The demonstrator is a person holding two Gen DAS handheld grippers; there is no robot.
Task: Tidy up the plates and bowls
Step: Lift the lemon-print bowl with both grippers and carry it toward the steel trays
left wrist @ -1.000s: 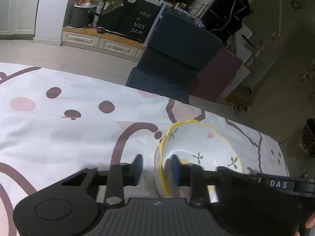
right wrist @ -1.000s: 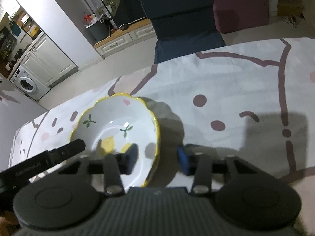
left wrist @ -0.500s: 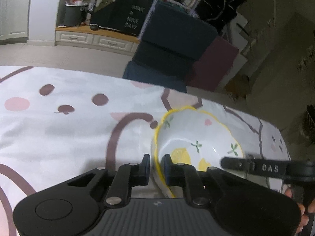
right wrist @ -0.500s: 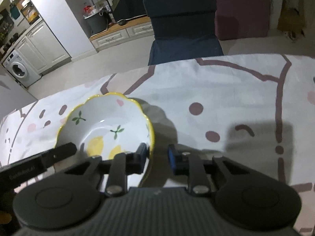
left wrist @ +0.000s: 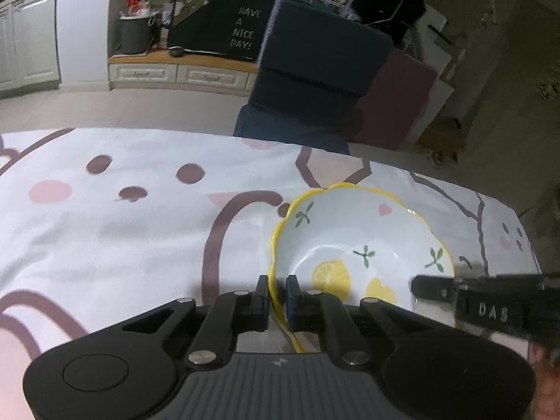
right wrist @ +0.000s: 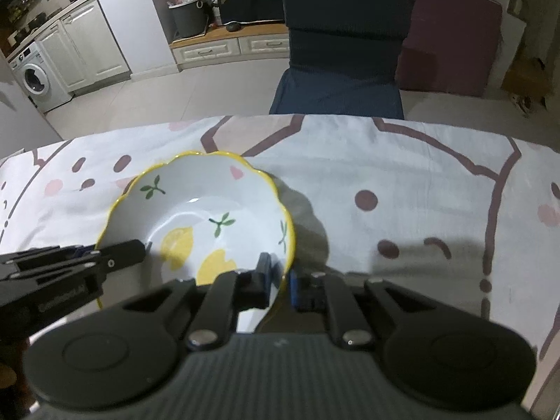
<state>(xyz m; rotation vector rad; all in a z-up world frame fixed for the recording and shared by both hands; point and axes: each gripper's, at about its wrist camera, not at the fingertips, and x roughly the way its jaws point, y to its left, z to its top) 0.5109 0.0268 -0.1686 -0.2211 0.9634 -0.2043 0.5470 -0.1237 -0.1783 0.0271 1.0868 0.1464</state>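
Both grippers are on the same bowl (left wrist: 364, 245) here, a white scalloped one with a yellow rim, lemon slices and green sprigs painted inside, sitting on the tablecloth (left wrist: 140, 238) with its pink and brown cartoon print. In the left wrist view the bowl fills the lower right of the frame, and the left gripper (left wrist: 277, 297) at the bottom centre has its fingers pressed in on the rim, one pad outside the wall, one inside, the yellow edge running straight between them: pinched. At the right edge of that frame the right gripper (left wrist: 434, 288) reaches in over the bowl's far rim. Switch to the right wrist view: the bowl (right wrist: 199, 217) sits left of centre, and the right gripper (right wrist: 278, 278) at the lower middle is closing on the near rim, one finger inside the bowl, the blue pad outside, the wall between them and gripped. The left gripper (right wrist: 136, 248) pokes in from the left edge onto the opposite rim. Past the table edge in the upper frame stand a dark blue chair (right wrist: 343, 35), low cabinets (right wrist: 231, 47) and, far upper left, a washing machine (right wrist: 33, 77).
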